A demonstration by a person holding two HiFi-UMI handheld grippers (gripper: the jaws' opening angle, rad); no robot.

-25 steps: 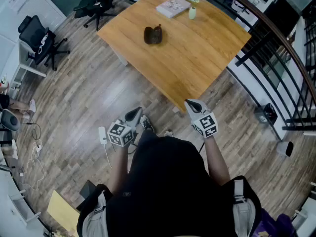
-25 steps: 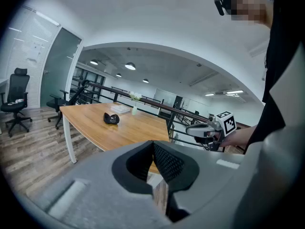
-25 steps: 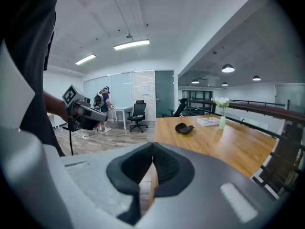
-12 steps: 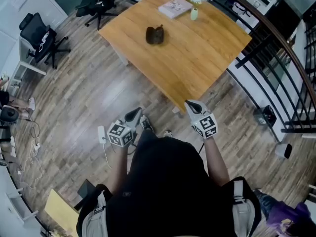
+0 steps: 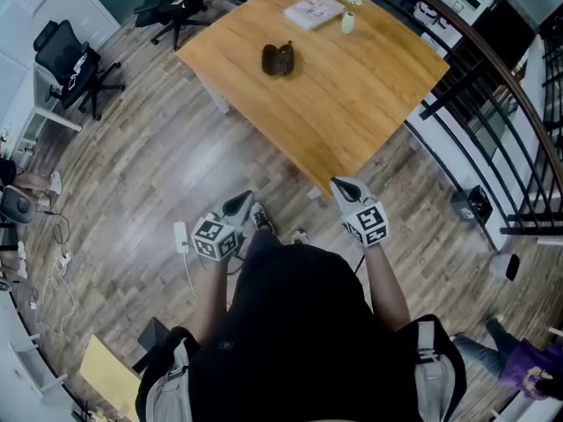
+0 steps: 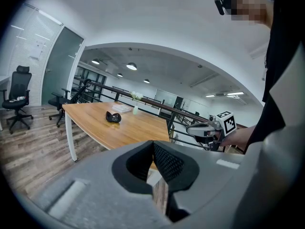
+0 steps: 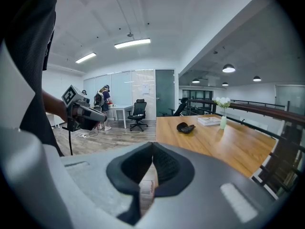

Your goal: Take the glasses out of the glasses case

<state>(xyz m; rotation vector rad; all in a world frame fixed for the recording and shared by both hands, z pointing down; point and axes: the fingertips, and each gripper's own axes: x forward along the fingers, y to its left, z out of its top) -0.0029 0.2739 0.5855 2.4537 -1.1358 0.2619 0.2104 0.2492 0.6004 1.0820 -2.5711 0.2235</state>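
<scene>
A dark glasses case [image 5: 278, 59] lies on the wooden table [image 5: 352, 104], far from both grippers; it also shows as the dark case [image 6: 113, 117] in the left gripper view and the dark case [image 7: 185, 127] in the right gripper view. My left gripper [image 5: 240, 202] hangs over the floor, short of the table, jaws shut on nothing. My right gripper [image 5: 343, 185] sits by the table's near corner, also shut and empty. Each gripper sees the other: the right gripper [image 6: 202, 129] and the left gripper [image 7: 90, 116]. No glasses are visible.
A book [image 5: 313, 10] and a small vase with white flowers [image 5: 348, 22] stand at the table's far end. Black office chairs [image 5: 69, 64] stand at the left, a black railing [image 5: 493, 121] runs along the right. Cables and a power strip [image 5: 183, 238] lie on the floor.
The view has shifted slightly, so the table and case sit a little further right and up. Both grippers stay where they were, shut.
</scene>
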